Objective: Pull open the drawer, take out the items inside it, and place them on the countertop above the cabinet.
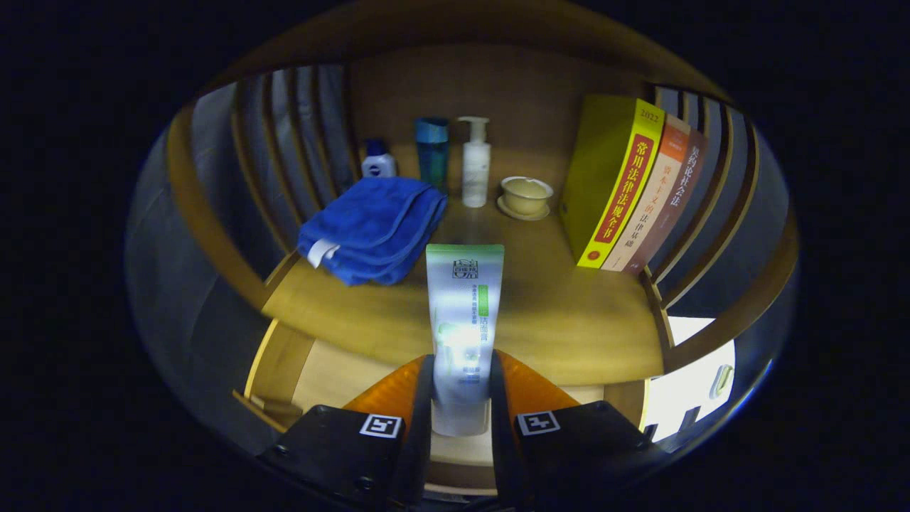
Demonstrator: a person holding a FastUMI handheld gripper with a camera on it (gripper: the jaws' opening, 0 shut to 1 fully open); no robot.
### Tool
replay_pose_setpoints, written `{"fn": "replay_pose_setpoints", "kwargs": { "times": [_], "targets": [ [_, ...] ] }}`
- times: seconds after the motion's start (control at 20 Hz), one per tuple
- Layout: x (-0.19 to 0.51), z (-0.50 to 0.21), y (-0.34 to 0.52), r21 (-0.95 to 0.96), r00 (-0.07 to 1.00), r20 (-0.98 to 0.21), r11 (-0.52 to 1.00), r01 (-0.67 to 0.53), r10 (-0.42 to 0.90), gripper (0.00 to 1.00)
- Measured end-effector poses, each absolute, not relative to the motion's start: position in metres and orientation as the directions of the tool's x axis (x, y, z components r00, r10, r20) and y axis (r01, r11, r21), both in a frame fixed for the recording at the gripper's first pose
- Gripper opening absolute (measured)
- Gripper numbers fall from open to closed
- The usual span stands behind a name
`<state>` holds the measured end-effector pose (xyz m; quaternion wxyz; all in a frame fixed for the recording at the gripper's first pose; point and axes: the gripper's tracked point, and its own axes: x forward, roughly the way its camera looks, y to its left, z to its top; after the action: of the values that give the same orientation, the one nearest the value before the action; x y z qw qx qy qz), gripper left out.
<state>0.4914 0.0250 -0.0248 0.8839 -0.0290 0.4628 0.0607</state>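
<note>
My gripper (461,384) is shut on a white and green tube (463,313), whose flat crimped end points forward over the wooden countertop (554,313). Both orange fingers (398,387) press on the tube's lower body near its cap. Below the fingers lies the open drawer (334,377), its pale wooden floor showing on both sides of them. The tube hangs above the countertop's front edge; whether it touches the wood I cannot tell.
On the countertop beyond the tube lie a folded blue towel (373,227), a small blue-capped bottle (378,160), a teal bottle (432,151), a white pump bottle (475,165) and a cup on a saucer (525,196). Three books (625,185) stand at the right. Slatted sides enclose the shelf.
</note>
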Motion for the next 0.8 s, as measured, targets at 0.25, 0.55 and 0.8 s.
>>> {"fn": "replay_pose_setpoints", "kwargs": {
  "times": [0.25,0.55,0.8],
  "targets": [
    [0.521,-0.058,0.023,0.008,0.513,-0.858,0.997,-0.072,0.044,0.46],
    [0.535,-0.082,0.014,-0.010,0.464,-0.886,1.000,-0.015,-0.002,0.46],
    [0.545,-0.090,0.011,-0.013,0.465,-0.885,1.000,0.016,-0.019,0.50]
  ]
}}
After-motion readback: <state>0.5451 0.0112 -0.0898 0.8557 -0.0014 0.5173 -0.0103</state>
